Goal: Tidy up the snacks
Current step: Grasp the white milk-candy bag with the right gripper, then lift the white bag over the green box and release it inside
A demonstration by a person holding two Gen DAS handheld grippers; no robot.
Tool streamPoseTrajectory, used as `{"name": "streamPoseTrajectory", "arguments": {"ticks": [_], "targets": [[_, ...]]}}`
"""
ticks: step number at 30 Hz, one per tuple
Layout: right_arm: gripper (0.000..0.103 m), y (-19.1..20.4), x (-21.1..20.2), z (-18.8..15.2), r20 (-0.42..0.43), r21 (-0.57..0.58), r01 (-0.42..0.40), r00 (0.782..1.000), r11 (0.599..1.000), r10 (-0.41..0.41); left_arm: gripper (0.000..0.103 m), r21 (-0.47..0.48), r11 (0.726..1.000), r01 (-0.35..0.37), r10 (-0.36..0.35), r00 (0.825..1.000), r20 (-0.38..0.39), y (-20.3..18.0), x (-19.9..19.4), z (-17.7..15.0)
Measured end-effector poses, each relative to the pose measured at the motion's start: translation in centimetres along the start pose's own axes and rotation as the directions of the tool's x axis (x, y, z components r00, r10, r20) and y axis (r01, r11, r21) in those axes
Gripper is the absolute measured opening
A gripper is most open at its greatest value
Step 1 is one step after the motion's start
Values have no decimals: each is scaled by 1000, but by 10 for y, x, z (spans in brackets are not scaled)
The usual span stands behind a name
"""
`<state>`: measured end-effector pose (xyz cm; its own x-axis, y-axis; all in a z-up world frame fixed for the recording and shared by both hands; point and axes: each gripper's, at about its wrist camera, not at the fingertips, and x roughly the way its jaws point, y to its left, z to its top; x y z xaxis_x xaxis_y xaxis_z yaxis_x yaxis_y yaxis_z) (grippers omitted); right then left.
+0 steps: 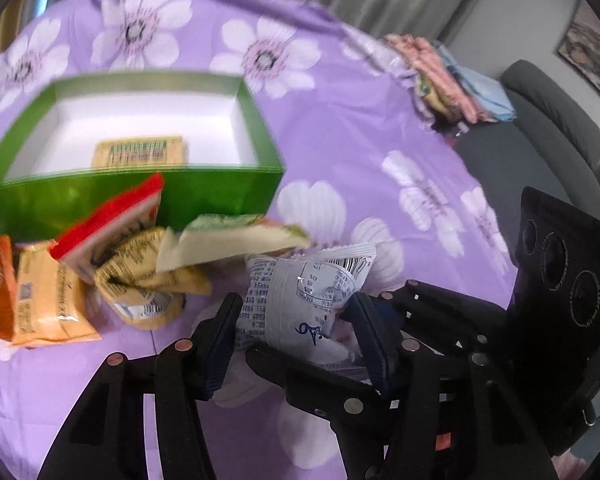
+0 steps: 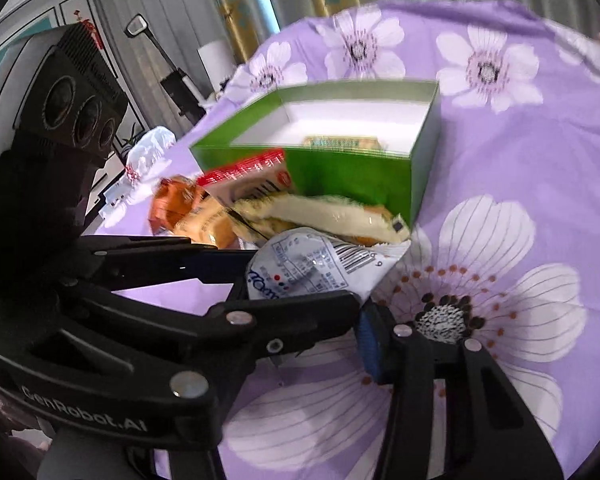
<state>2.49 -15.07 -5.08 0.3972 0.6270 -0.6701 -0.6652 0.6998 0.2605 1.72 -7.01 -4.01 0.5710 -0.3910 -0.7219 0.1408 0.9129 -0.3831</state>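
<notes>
A green box (image 1: pixel 140 196) with a white inside stands on the purple flowered cloth and holds one yellow snack pack (image 1: pixel 140 153). In front of it lies a pile of snack packs: red (image 1: pixel 108 220), yellow (image 1: pixel 140 276), orange (image 1: pixel 48 304) and pale green (image 1: pixel 236 240). My left gripper (image 1: pixel 296 324) has its fingers on either side of a white snack pack (image 1: pixel 300 292), closed on it. The right gripper's black fingers (image 1: pixel 380 368) cross in beside it. In the right wrist view the same white pack (image 2: pixel 308 268) sits between the left gripper's fingers (image 2: pixel 236 276). My right gripper (image 2: pixel 300 344) looks open; its left finger is hidden.
The green box also shows in the right wrist view (image 2: pixel 360 176). Folded cloths (image 1: pixel 448 76) lie at the far right edge of the table. A grey sofa (image 1: pixel 548 120) stands beyond. A white plastic bag (image 2: pixel 148 152) lies at the table's left edge.
</notes>
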Motion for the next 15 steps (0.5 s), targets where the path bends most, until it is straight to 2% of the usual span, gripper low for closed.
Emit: {"name": "streamPoseTrajectory", "arguments": {"ticks": [7,15], "targets": [[49,17,-36,33,100,-69,2,995,998,5,56,56,998,-41,34,993,115,-22,-43,27],[50,22,-36,67,144,-114,-2,989,993,19,56,80,993,-92,77,981,177,-18,-61,56]]}}
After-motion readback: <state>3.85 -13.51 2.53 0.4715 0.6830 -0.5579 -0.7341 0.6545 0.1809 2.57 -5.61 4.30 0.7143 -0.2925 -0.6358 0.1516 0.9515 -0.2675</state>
